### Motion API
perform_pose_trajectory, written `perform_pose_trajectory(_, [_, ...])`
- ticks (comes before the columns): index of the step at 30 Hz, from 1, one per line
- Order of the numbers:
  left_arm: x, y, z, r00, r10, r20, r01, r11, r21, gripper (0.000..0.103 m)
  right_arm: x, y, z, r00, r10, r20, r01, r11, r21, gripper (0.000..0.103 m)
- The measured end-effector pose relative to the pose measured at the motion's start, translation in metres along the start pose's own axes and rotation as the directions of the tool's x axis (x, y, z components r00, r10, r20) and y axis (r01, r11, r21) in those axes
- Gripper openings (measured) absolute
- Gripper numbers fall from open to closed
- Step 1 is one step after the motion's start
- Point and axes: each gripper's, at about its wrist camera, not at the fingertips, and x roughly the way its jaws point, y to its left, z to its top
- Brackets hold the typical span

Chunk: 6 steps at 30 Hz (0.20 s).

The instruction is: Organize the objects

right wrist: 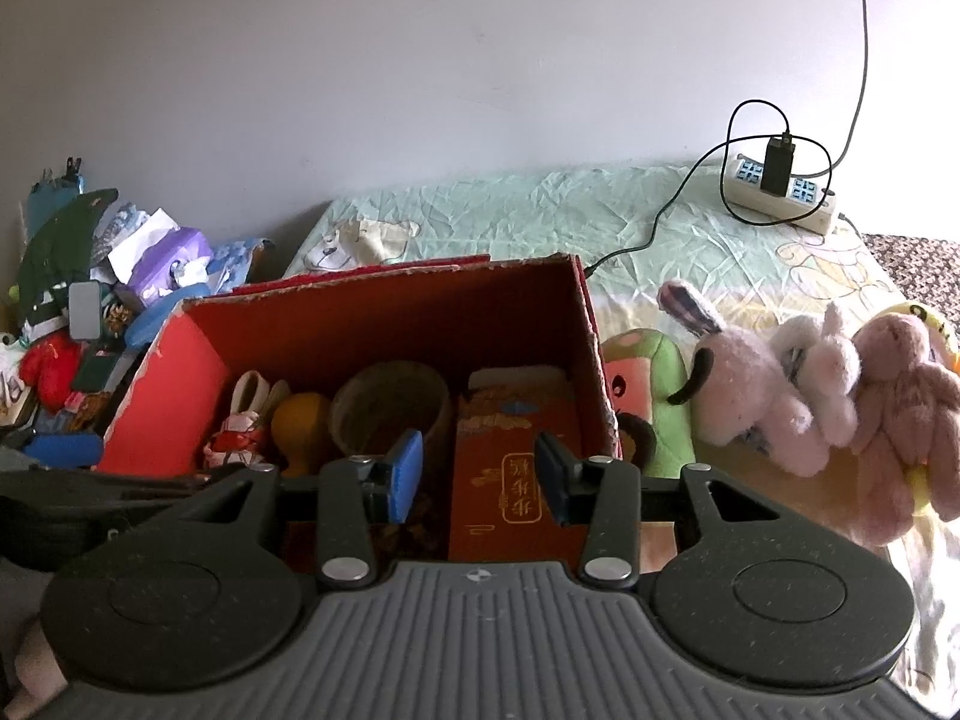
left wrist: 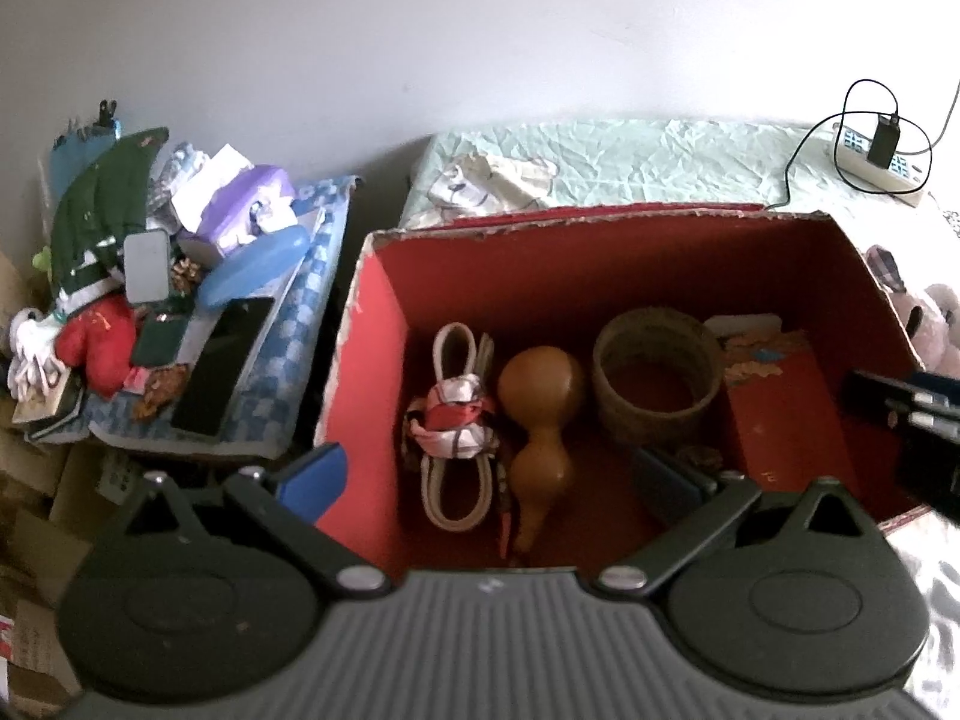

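An open red cardboard box stands on the bed. Inside it lie a white cable bundle tied with cloth, a brown gourd, a round woven basket and a red carton with gold characters. My left gripper hangs wide open over the box's near side, holding nothing. My right gripper stands open above the red carton; its pads do not press on it. It shows as a dark shape by the box's right wall in the left wrist view.
Several plush toys lie on the bed right of the box, with a green one against its wall. A power strip with charger and cables sits far right. A cluttered pile with a phone and tissue pack stands left.
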Motion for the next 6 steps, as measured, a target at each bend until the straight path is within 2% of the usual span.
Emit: perform_pose_trajectory(6, [-0.0039,-0.0015,0.0001,1.0,-0.015,0.021,0.015,1.0,-0.001,0.1,-0.0017,-0.0029,0.001,1.0,-0.004,0.016,0.004,1.0,0.018,0.045])
